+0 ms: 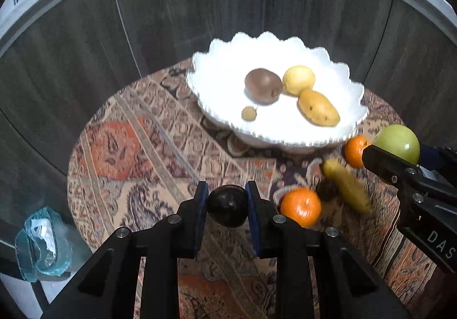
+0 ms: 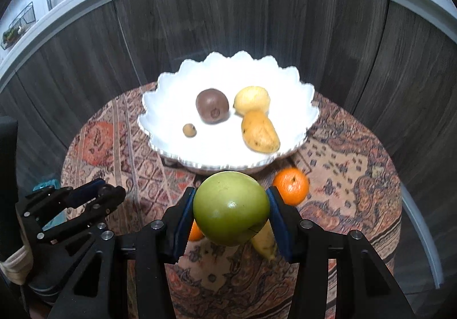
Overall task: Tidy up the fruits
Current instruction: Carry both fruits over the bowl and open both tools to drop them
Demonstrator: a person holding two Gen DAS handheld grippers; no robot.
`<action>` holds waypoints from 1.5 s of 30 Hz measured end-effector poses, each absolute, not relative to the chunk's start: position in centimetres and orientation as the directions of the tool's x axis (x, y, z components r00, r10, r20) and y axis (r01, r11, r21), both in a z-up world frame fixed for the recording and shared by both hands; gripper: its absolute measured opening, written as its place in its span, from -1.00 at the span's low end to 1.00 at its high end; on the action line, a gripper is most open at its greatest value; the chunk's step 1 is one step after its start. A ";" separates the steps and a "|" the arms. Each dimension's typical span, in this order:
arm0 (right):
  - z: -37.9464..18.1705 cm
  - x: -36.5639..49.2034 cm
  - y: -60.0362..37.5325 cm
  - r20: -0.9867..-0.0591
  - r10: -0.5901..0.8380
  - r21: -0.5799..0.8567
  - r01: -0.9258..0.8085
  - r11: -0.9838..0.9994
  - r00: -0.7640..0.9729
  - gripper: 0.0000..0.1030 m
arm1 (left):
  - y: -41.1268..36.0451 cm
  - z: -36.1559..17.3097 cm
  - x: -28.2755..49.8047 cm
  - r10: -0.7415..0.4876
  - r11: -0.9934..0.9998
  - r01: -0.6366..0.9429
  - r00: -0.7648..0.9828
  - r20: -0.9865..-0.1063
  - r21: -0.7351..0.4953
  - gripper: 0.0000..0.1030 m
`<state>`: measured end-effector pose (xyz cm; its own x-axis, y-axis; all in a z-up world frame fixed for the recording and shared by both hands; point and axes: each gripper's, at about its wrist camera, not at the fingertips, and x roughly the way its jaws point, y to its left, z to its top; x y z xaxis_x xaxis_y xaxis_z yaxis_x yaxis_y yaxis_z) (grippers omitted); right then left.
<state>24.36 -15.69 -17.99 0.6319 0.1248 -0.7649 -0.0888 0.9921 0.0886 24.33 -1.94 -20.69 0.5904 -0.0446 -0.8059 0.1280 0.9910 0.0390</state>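
- Left wrist view: the left gripper (image 1: 227, 206) sits at the bottom centre of the frame, its blue pads clamped on a dark, nearly black round fruit (image 1: 227, 205), which is off the patterned tablecloth (image 1: 137, 147).
- At the right edge of the same view, the right gripper (image 1: 397, 159) reaches in from the side, carrying a green apple (image 1: 398, 143).
- A white scalloped bowl (image 1: 217, 61) stands in the upper middle of the frame; inside it lie a brown round fruit (image 1: 262, 85), a pale yellow fruit (image 1: 298, 79), a yellow-orange mango-like fruit (image 1: 318, 108) and a small tan fruit (image 1: 249, 113).
- On the cloth at lower right, below the bowl, lie an orange (image 1: 301, 206), a second orange (image 1: 355, 151) and a blurred yellow banana (image 1: 347, 184) between them.
- A clear bluish plastic bag (image 1: 42, 244) shows at lower left, off the table.
- Right wrist view: the right gripper's blue pads press on both sides of the green apple at the bottom centre of the frame, with the apple held above the cloth just in front of the bowl's near rim.
- The second orange is on the cloth just to the right of the apple; part of the other orange and the banana's tip peek out below the apple.
- The left gripper appears at the lower left of this view, seen from the side; its load is hidden here.
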 end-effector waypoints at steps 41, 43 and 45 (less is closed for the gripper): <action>-19.3 34.0 -15.7 -0.814 0.123 0.090 -0.087 0.992 0.568 0.10 | -3.6 -20.2 35.9 -0.098 0.982 0.188 0.589 -0.802 0.018 0.03; -18.6 33.8 -16.0 -0.798 0.090 0.065 -0.063 0.996 0.596 0.39 | -3.4 -19.8 35.8 -0.093 0.983 0.180 0.596 -0.797 0.019 0.17; -17.9 33.6 -16.2 -0.783 0.066 0.049 -0.043 0.998 0.618 0.56 | -3.3 -19.3 35.5 -0.082 0.985 0.172 0.608 -0.790 0.030 0.27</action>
